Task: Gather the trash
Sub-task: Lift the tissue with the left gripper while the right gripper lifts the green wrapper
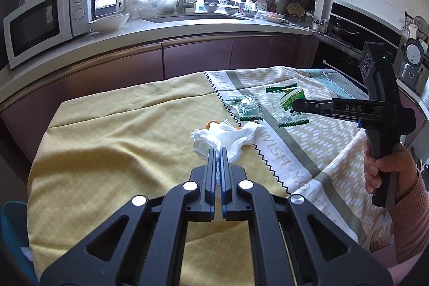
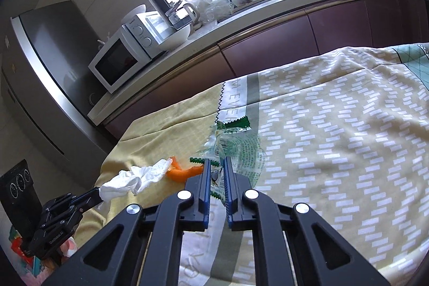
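Observation:
A crumpled white tissue (image 1: 228, 136) lies on the yellow part of the tablecloth (image 1: 107, 152), and my left gripper (image 1: 218, 155) is shut on its near edge. From the right wrist the left gripper (image 2: 99, 192) shows pinching one end of the tissue (image 2: 139, 177). Beside the tissue lies an orange peel (image 2: 182, 173). My right gripper (image 2: 216, 164) is shut on a green-and-clear snack wrapper (image 2: 215, 180). In the left wrist view the right gripper (image 1: 293, 105) reaches in from the right over this wrapper (image 1: 293, 121). More green wrappers (image 1: 246, 106) (image 1: 281, 89) lie on the cloth just beyond.
A person's hand (image 1: 386, 170) in a pink sleeve holds the right gripper's handle. Behind the table runs a kitchen counter with a microwave (image 1: 37, 20), a white bowl (image 1: 108, 22) and a sink. A fridge (image 2: 53, 58) stands at the left. A teal container (image 1: 13, 227) sits low beside the table.

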`<action>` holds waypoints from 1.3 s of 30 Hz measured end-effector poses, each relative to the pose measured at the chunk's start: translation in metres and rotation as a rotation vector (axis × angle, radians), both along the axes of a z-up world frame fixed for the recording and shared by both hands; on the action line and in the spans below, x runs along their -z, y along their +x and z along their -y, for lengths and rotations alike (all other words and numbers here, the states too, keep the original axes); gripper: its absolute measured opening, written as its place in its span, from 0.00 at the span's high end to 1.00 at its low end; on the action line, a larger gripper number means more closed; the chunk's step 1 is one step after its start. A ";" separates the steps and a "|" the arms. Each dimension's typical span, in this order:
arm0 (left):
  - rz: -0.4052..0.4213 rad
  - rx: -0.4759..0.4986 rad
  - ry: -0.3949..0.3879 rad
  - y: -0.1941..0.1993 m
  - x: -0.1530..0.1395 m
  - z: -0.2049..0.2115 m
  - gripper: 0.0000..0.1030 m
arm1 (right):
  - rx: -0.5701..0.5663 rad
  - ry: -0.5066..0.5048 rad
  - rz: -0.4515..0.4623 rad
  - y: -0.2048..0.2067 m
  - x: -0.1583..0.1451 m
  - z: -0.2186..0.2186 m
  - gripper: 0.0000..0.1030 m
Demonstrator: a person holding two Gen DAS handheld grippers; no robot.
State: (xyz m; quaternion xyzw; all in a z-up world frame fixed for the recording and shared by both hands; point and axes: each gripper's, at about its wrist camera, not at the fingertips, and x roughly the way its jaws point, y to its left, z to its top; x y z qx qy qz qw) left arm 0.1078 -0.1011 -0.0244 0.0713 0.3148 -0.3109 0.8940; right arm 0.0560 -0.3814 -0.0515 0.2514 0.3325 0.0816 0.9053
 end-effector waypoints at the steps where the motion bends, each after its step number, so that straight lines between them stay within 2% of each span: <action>1: 0.005 -0.005 -0.002 -0.004 -0.001 -0.007 0.97 | -0.010 0.003 0.008 -0.002 -0.002 -0.005 0.92; 8: 0.016 -0.055 -0.010 -0.027 -0.004 -0.045 0.97 | -0.108 0.015 0.055 -0.009 -0.015 -0.046 0.92; 19: 0.007 -0.177 -0.023 -0.048 -0.006 -0.109 0.97 | -0.238 0.039 0.061 -0.002 -0.016 -0.100 0.92; 39: 0.021 -0.346 -0.058 -0.077 -0.011 -0.184 0.97 | -0.406 0.049 0.070 0.002 -0.024 -0.171 0.92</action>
